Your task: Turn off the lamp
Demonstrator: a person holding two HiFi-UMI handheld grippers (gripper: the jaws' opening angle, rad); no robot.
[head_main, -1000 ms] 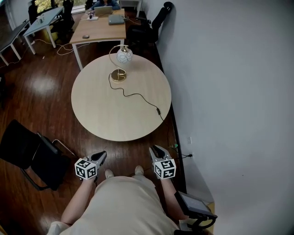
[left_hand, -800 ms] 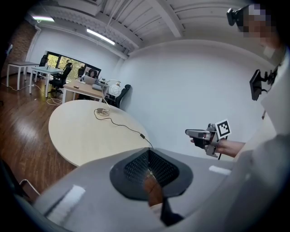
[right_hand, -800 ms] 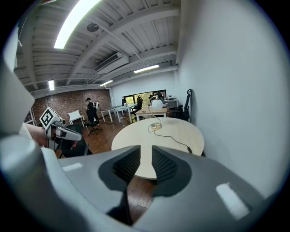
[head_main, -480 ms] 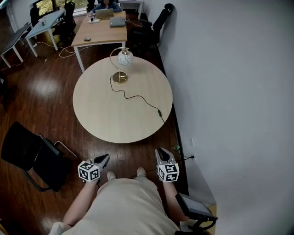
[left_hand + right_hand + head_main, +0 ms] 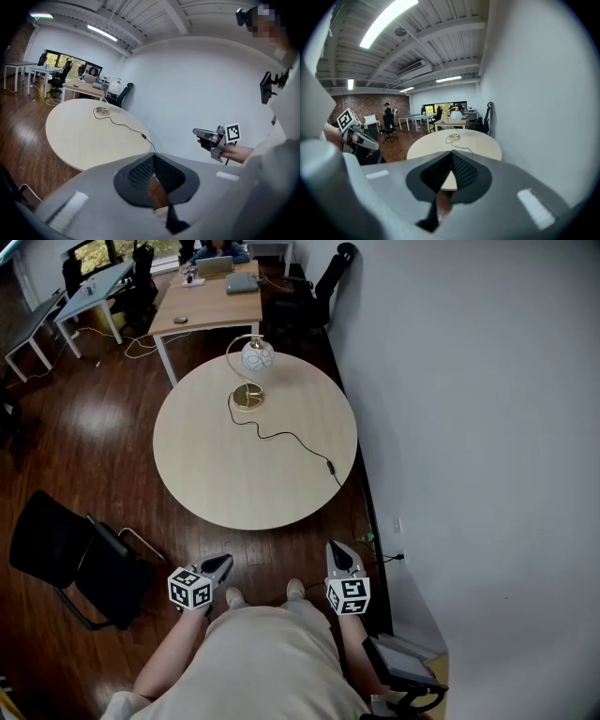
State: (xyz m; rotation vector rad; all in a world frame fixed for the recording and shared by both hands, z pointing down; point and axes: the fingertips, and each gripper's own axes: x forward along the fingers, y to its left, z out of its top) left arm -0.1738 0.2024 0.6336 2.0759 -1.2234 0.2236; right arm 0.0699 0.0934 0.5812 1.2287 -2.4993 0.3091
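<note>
The lamp, a white globe on a curved brass stem with a round brass base, stands at the far side of the round table. Its black cord runs across the top to an inline switch near the right rim. The lamp also shows in the left gripper view and in the right gripper view. Both grippers hover over the floor short of the table's near edge, far from the lamp. The left gripper is shut and empty. The right gripper has just been closing and is shut, with nothing between its jaws.
A black chair stands at the left of the person. A white wall runs close along the table's right side. Behind the table are a wooden desk and more office chairs. A black device lies on the floor by my right foot.
The right gripper's jaws have gone from apart to closed. Both grippers sit slightly lower and further right in the head view, and so does the table.
</note>
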